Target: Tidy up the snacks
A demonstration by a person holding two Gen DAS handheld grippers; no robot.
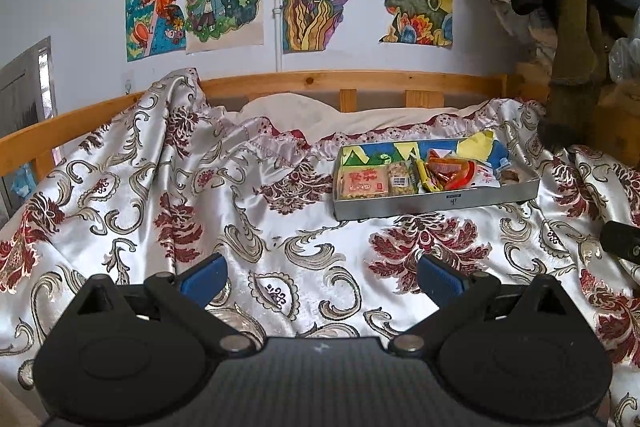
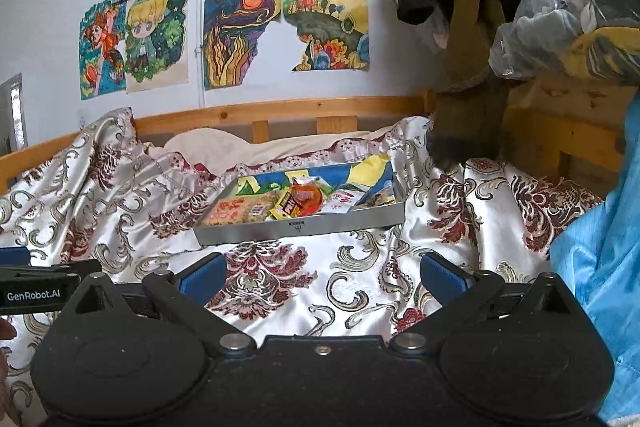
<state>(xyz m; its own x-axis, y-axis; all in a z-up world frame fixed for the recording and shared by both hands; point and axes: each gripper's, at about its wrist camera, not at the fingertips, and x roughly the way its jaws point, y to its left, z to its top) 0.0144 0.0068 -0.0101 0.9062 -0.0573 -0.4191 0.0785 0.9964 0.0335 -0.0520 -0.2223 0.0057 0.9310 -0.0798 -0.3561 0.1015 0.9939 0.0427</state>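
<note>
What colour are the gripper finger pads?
Blue pads, on black arms; clearest in the left wrist view.

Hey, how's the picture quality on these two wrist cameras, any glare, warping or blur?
Left wrist view: the wooden bed rail bows with fisheye warping, corners dark, satin bedspread shows bright sheen. Right wrist view: same bending, glare on the plastic bag, snack tray reasonably sharp, though its packet labels are too small to read.

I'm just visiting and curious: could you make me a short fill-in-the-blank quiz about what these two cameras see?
1. The snacks lie in a shallow metal ____.
2. The tray rests on a patterned ____.
3. Both the left gripper and the right gripper hold ____.

Missing words: tray; bedspread; nothing
</note>
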